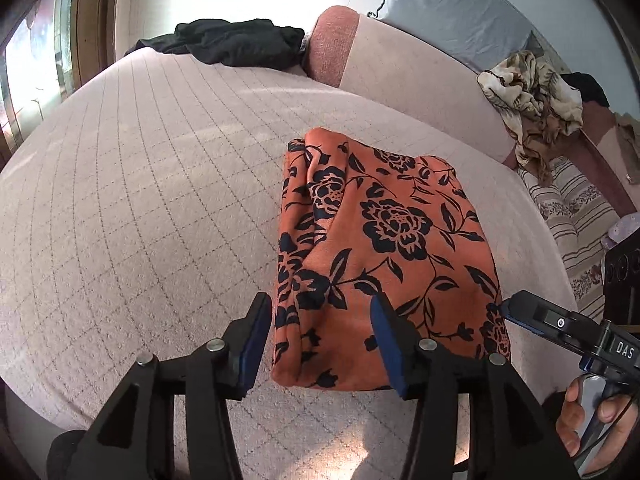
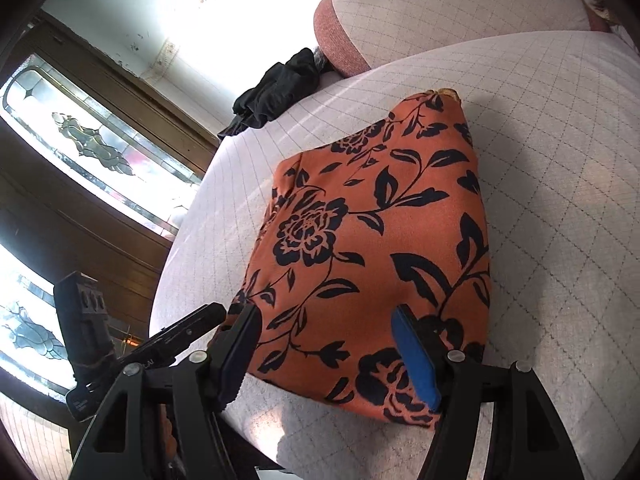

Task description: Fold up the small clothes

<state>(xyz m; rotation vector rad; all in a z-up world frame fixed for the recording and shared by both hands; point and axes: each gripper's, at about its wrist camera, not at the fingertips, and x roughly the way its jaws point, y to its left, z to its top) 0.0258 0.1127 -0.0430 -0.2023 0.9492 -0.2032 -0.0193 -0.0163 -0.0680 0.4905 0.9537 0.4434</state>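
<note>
In your left wrist view, the orange cloth [image 1: 384, 256] with black flowers lies folded into a thick rectangle on the pale quilted sofa seat [image 1: 152, 200]. Your left gripper [image 1: 320, 344] stands wide open over its near left edge, holding nothing. A crumpled black garment [image 1: 228, 42] lies far behind.

In your right wrist view, the same soft cloth [image 2: 372, 248] lies under your right gripper [image 2: 332, 348], also wide open and holding nothing.

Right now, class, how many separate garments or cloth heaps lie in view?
3: orange floral garment folded near both claws, black garment at the far edge, beige patterned heap far right. Others may be hidden.
</note>
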